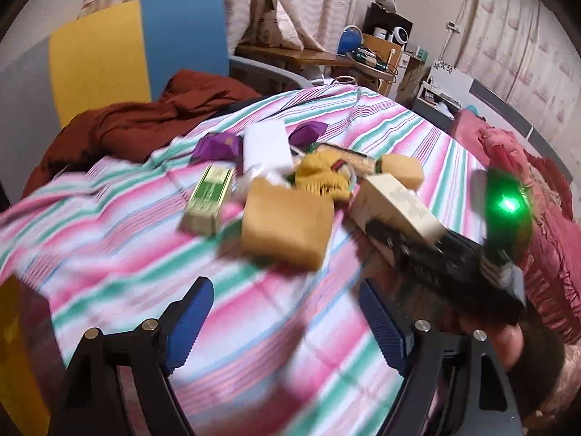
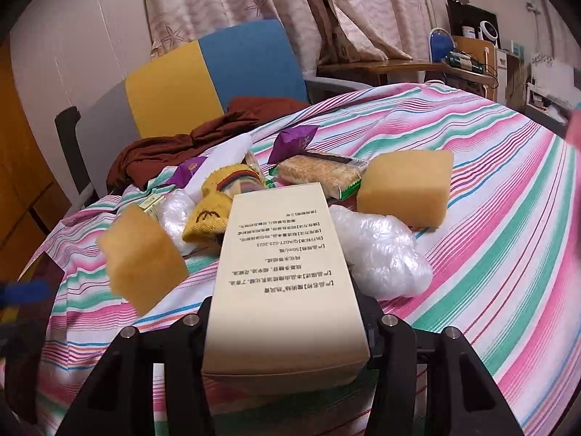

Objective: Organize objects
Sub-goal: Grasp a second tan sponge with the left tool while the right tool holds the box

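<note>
Right tongs [image 2: 287, 330] clamped on tall cream cardboard box [image 2: 287, 283] above pink-and-green striped bedsheet [image 2: 490, 254]. Left tongs [image 1: 287, 323] spread wide, holding nothing; yellow sponge block [image 1: 287, 229] beyond them, blurred, contact unclear.

Green box [image 1: 210, 195] blurred (print unreadable), yellow bin [image 1: 16, 356] cropped

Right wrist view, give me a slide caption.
Right gripper clamps a cream box above the cluttered striped bedspread.
</note>
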Demonstrator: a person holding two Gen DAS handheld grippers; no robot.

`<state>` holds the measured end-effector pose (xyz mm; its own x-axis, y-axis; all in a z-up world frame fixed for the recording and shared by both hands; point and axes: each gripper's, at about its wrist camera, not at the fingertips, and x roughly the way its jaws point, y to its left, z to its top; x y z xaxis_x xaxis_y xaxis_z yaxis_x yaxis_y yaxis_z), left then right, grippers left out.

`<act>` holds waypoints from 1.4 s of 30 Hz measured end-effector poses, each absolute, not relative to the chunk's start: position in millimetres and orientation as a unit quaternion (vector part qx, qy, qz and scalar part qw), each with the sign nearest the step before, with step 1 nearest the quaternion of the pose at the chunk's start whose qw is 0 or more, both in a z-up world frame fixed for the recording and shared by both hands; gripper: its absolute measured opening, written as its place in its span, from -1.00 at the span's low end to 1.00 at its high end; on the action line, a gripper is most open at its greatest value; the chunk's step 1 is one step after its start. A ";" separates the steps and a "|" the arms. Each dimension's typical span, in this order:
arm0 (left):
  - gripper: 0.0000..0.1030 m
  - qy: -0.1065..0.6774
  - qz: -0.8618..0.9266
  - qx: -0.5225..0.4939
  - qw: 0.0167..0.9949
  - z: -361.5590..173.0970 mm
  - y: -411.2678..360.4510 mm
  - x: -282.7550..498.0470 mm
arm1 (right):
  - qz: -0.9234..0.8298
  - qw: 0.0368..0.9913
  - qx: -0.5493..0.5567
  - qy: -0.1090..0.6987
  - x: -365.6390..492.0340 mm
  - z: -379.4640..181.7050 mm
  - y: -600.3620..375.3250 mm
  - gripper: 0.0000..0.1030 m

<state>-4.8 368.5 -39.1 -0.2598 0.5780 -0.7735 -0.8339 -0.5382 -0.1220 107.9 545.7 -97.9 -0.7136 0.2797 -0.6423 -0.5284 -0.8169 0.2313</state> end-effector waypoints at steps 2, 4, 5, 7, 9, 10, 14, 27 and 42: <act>0.65 0.171 0.778 -0.405 0.450 -43.2 385.3 -12.9 | 0.903 0.225 -0.305 0.202 107.4 -98.7 545.6 0.04; 0.65 0.177 0.779 -0.407 0.443 -47.9 398.8 -22.4 | 0.904 0.223 -0.302 0.205 108.3 -99.5 546.6 0.04; 0.65 0.177 0.776 -0.411 0.445 -51.0 405.2 -26.8 | 0.904 0.223 -0.301 0.206 108.5 -99.7 546.6 0.04; 0.65 0.182 0.774 -0.409 0.449 -56.1 413.8 -30.8 | 0.905 0.222 -0.299 0.206 108.1 -100.1 546.9 0.04; 0.65 0.194 0.769 -0.402 0.457 -60.5 421.6 -31.9 | 0.905 0.222 -0.299 0.206 108.5 -100.2 547.0 0.05; 0.65 0.201 0.766 -0.398 0.464 -62.2 425.3 -31.8 | 0.905 0.222 -0.298 0.206 108.7 -100.5 547.1 0.05; 0.65 0.230 0.762 -0.379 0.471 -69.8 436.0 -27.4 | 0.906 0.221 -0.297 0.207 109.1 -101.3 547.9 0.05; 0.43 0.201 0.785 -0.347 0.471 -87.7 420.3 -16.2 | 0.905 0.222 -0.299 0.204 108.7 -100.1 548.5 0.05; 0.32 0.145 0.794 -0.382 0.450 -91.9 381.3 -9.0 | 0.904 0.248 -0.299 0.181 116.1 -95.9 534.3 0.03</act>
